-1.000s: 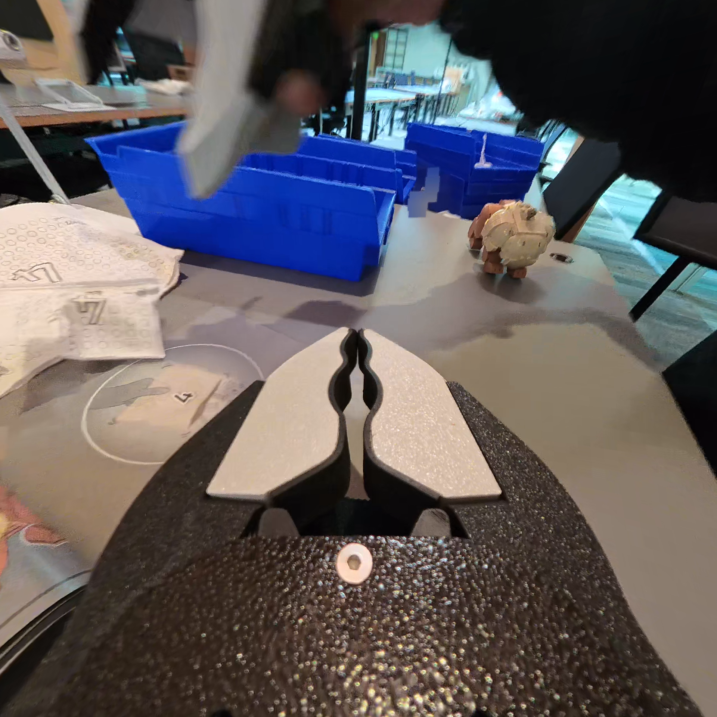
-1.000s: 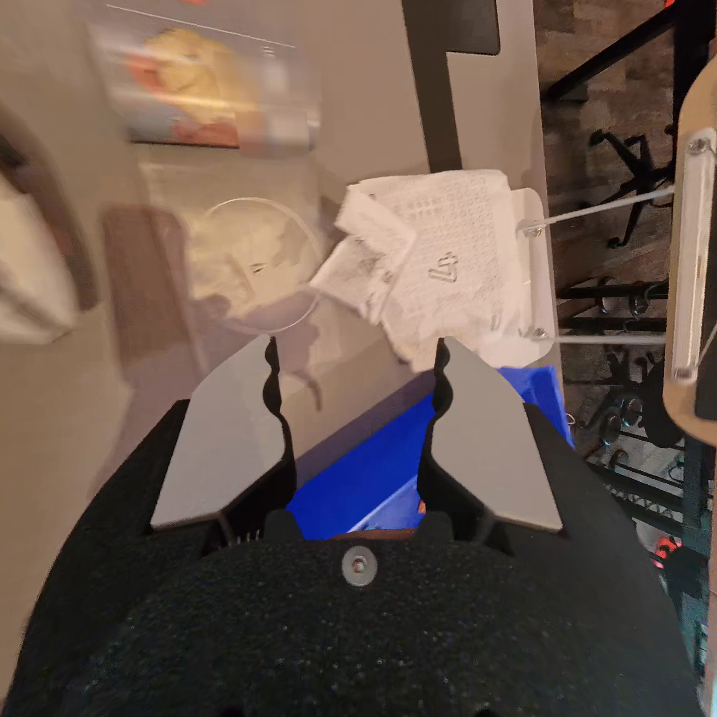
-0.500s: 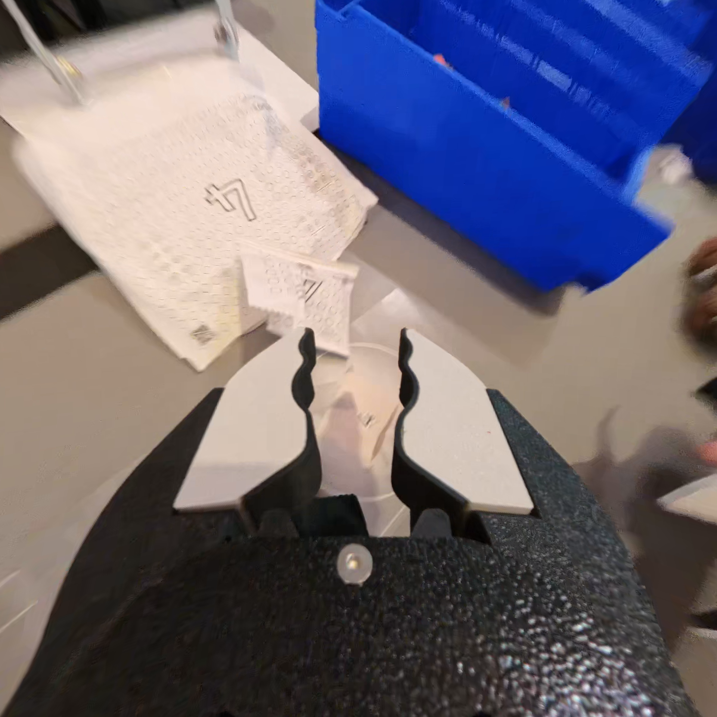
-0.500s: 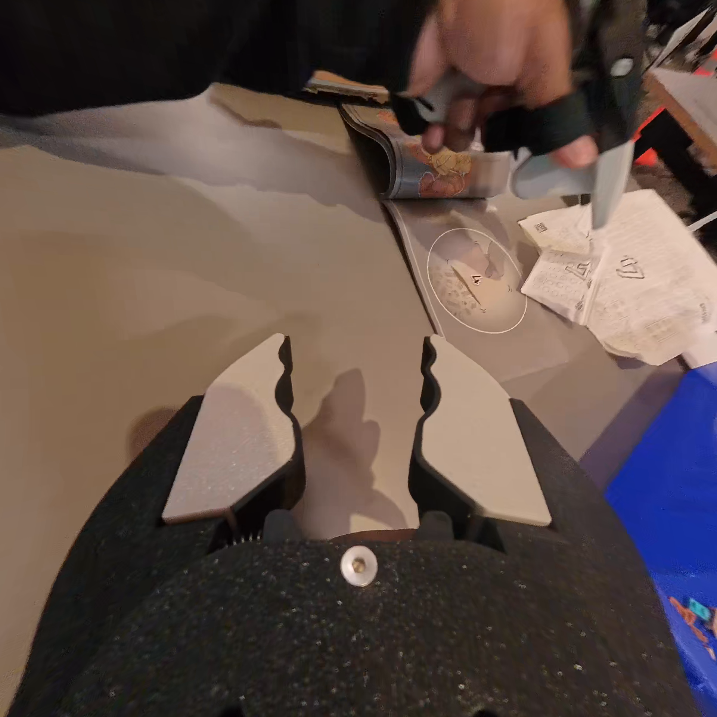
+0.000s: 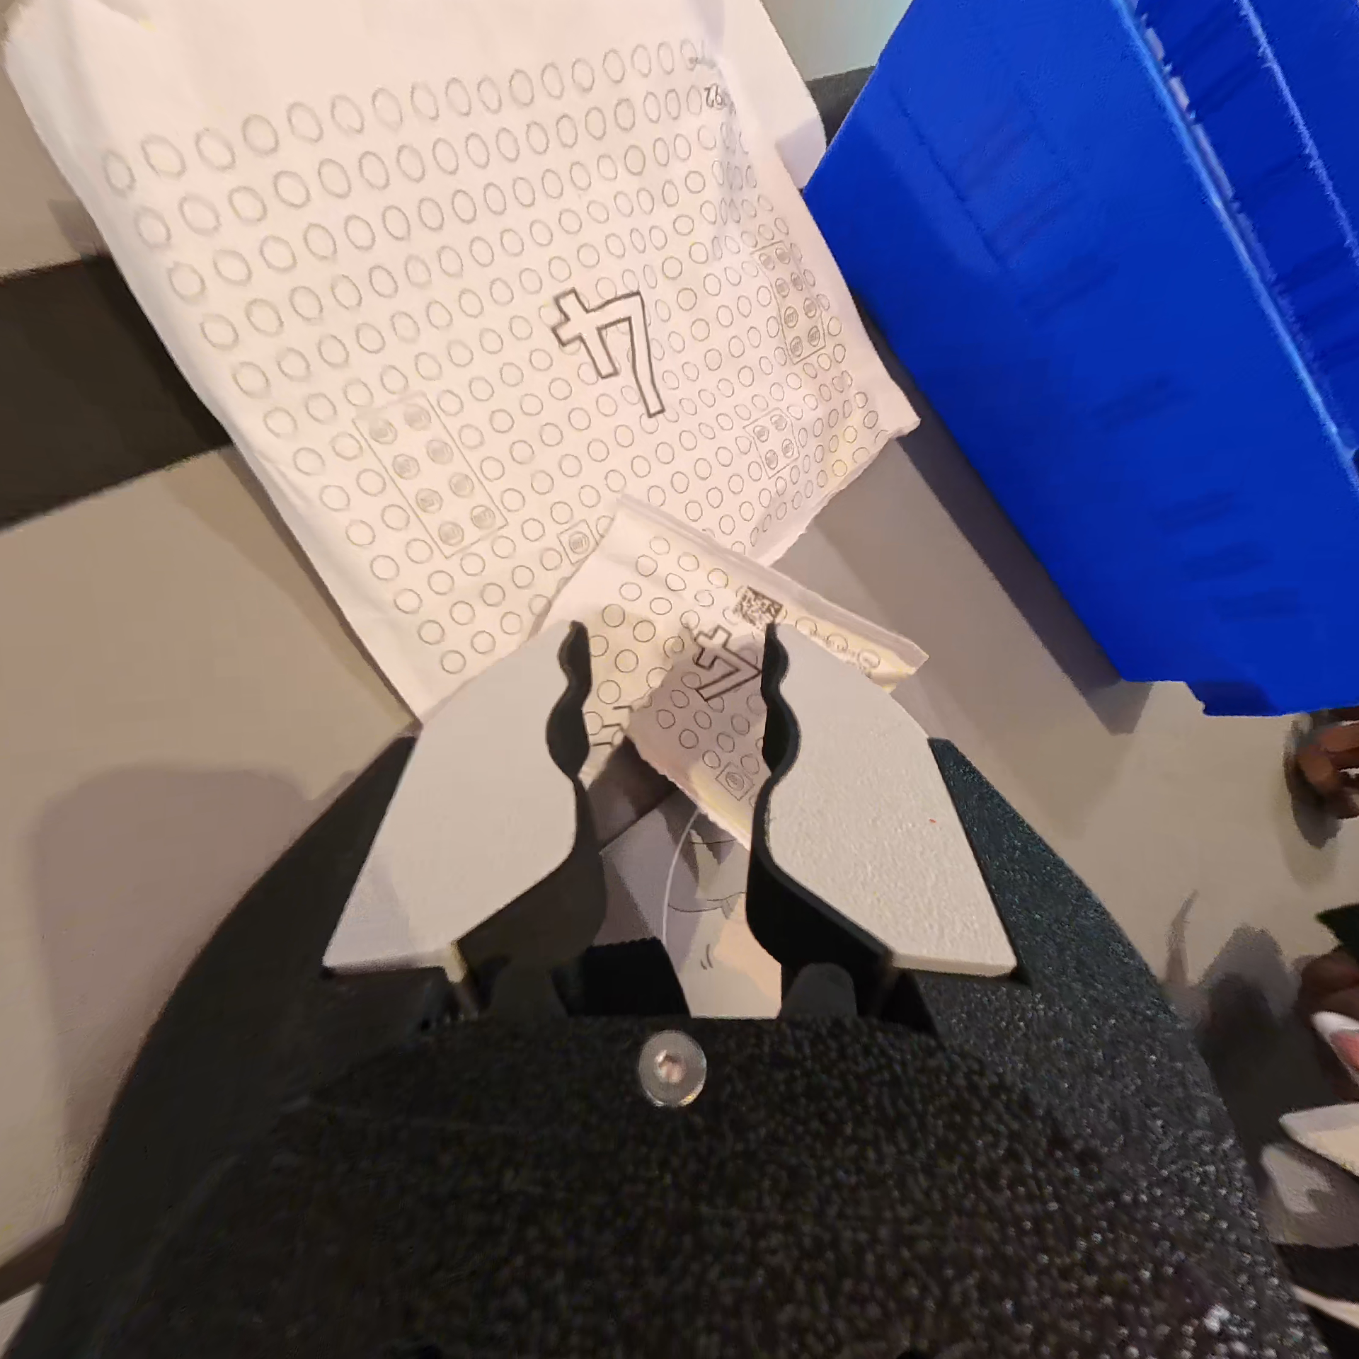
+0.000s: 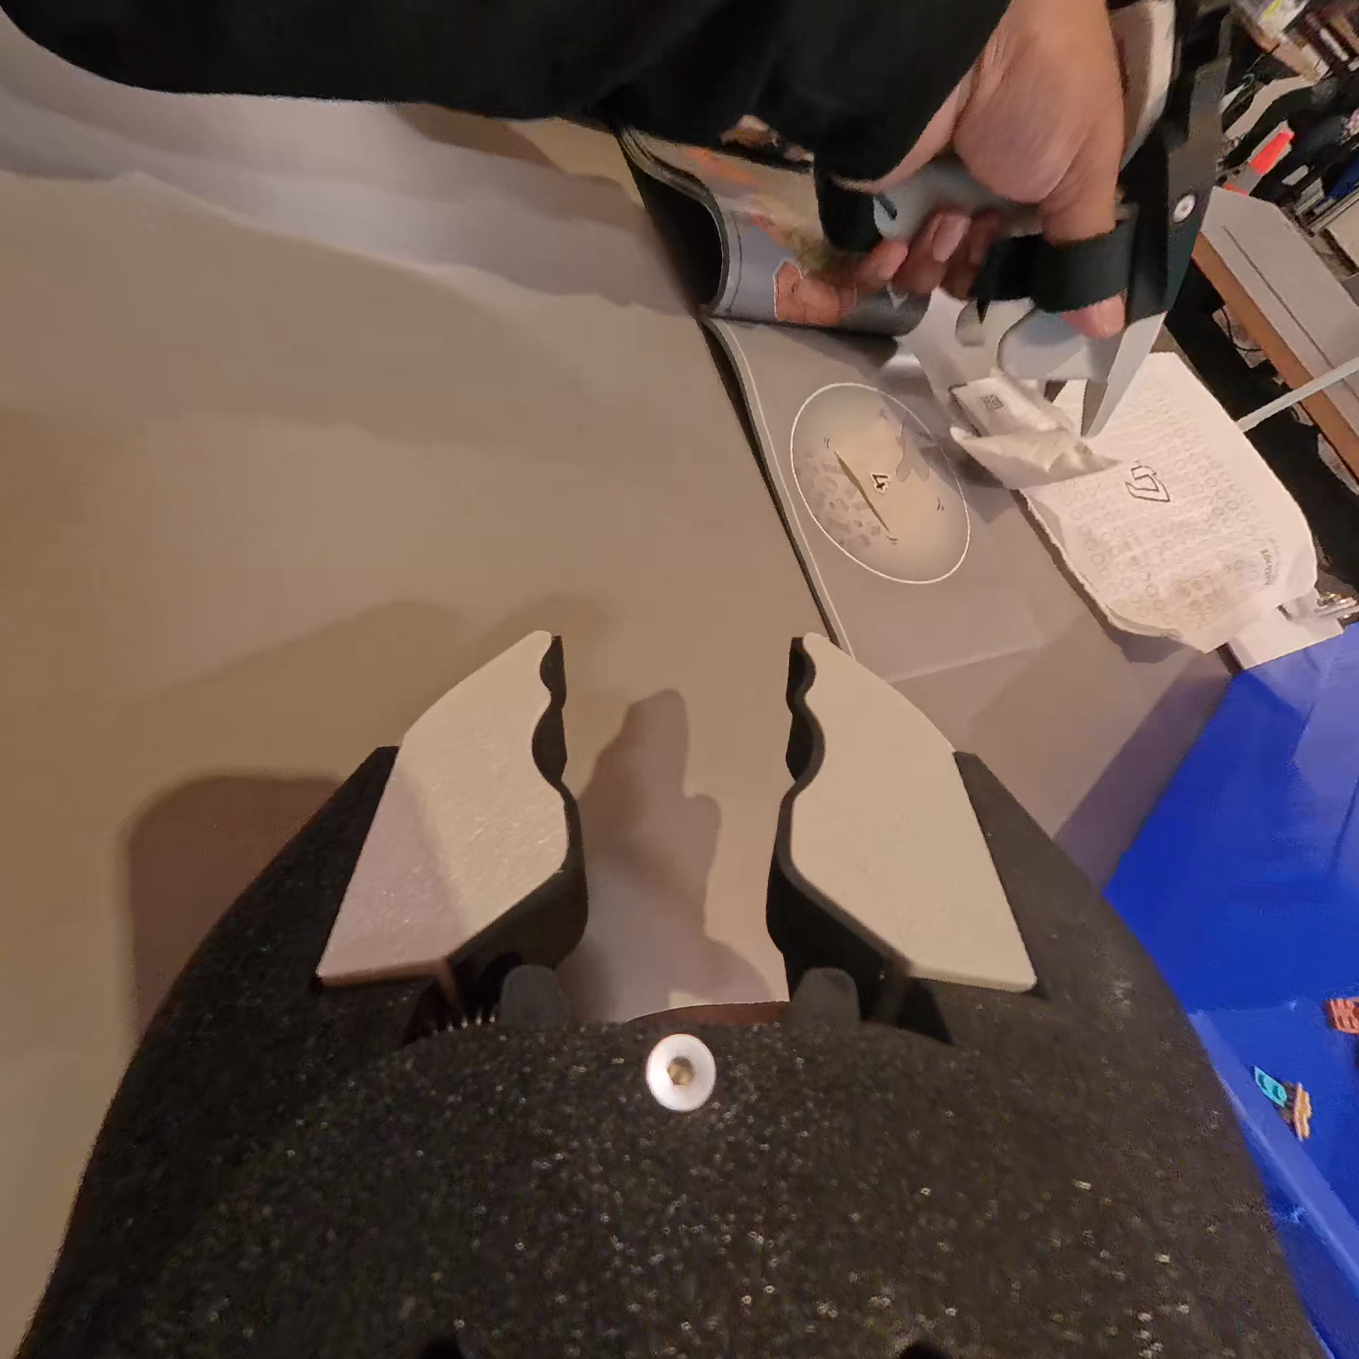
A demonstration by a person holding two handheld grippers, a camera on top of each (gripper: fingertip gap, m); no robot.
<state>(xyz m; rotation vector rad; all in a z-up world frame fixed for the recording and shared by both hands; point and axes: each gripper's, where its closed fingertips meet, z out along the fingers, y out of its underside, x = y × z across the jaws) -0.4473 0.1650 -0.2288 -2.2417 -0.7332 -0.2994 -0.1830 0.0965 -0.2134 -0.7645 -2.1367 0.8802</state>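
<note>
RIGHT GRIPPER: The right gripper has its jaws wide apart with nothing between them. It hangs over a bare stretch of the bench, and its shadow falls between the fingers.
BLUE BIN: The blue bin stands at the bench's far edge, just beside the right gripper. A few small coloured bricks lie inside.
BOOKLET: The open booklet lies flat past the right gripper. A printed circle is on the near page, and the other pages curl up under the hand.
LEFT GRIPPER: The left gripper has its jaws part open and set astride the small paper bag. No pad is seen pressing on the bag. The hand, in a black sleeve, holds the gripper.
SMALL PAPER BAG: It is white, printed with rings, and torn along one edge. It lies between the booklet and the large paper bag, overlapping the large bag's near corner.
LARGE PAPER BAG: It is white with the same ring print and lies flat. It is beside the bin wall, toward the bench edge.
STATE SHOWN: Both bags are on the bench and neither is lifted clear. Both grippers are empty.
HIDDEN OR UNCLEAR: The left gripper's fingers cover the small bag's near corners. The bin's far end is cut off. Items at the right margin of the left wrist view are too blurred to name.
</note>
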